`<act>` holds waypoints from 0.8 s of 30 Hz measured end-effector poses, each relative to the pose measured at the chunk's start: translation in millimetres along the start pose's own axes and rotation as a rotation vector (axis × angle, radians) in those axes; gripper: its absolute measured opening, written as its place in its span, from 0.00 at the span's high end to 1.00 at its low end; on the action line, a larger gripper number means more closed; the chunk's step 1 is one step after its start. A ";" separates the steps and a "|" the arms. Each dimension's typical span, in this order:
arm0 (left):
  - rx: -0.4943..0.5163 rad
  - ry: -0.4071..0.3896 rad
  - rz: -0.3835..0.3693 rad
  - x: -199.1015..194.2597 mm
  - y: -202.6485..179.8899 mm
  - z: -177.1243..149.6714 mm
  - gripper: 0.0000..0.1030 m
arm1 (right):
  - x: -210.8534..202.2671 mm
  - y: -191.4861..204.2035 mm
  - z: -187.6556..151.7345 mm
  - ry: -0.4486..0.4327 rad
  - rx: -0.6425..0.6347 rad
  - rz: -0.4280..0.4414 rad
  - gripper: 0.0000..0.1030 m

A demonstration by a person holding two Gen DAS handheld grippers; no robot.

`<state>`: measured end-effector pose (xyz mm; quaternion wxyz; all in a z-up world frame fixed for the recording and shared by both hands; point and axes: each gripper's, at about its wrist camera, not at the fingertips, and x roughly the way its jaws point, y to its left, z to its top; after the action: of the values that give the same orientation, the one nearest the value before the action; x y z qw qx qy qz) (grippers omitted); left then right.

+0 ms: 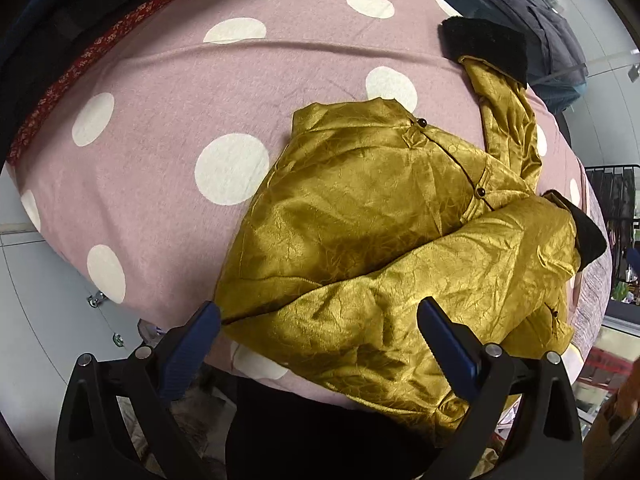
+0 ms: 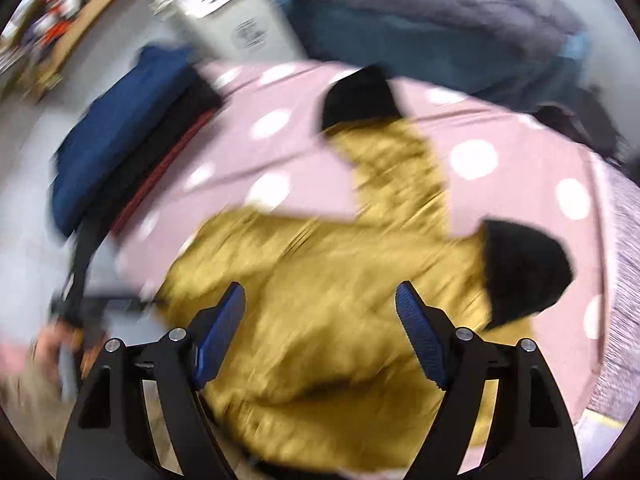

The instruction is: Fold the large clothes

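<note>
A shiny golden jacket with black fur cuffs lies partly folded on a pink cloth with white dots. My left gripper hangs open straight over the jacket's near hem, nothing between its blue pads. In the blurred right wrist view the same jacket spreads below my right gripper, which stands open and empty above the fabric. One sleeve with a black cuff reaches away; a second black cuff lies at the right.
Dark folded clothes and a red patterned band lie along the cloth's left edge. A grey and blue garment pile sits at the back. A hand with the other gripper shows at lower left. Floor lies beyond the edges.
</note>
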<state>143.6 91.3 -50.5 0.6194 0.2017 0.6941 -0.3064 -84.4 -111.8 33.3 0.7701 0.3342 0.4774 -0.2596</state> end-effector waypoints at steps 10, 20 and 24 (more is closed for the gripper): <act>-0.127 0.133 -0.001 36.0 41.7 -13.5 0.06 | 124.6 -8.1 76.8 0.187 0.096 0.025 0.25; -0.188 0.245 -0.228 78.6 41.5 -11.8 0.06 | 277.9 77.5 36.4 0.540 -0.217 -0.024 0.32; -0.201 0.282 -0.299 92.9 35.0 -7.7 0.22 | 266.9 86.2 20.9 0.458 -0.290 -0.027 0.86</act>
<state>147.0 112.8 -147.7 0.4810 0.0748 0.8229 -0.2930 98.6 -93.9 -179.5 0.6781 0.2642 0.6759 -0.1163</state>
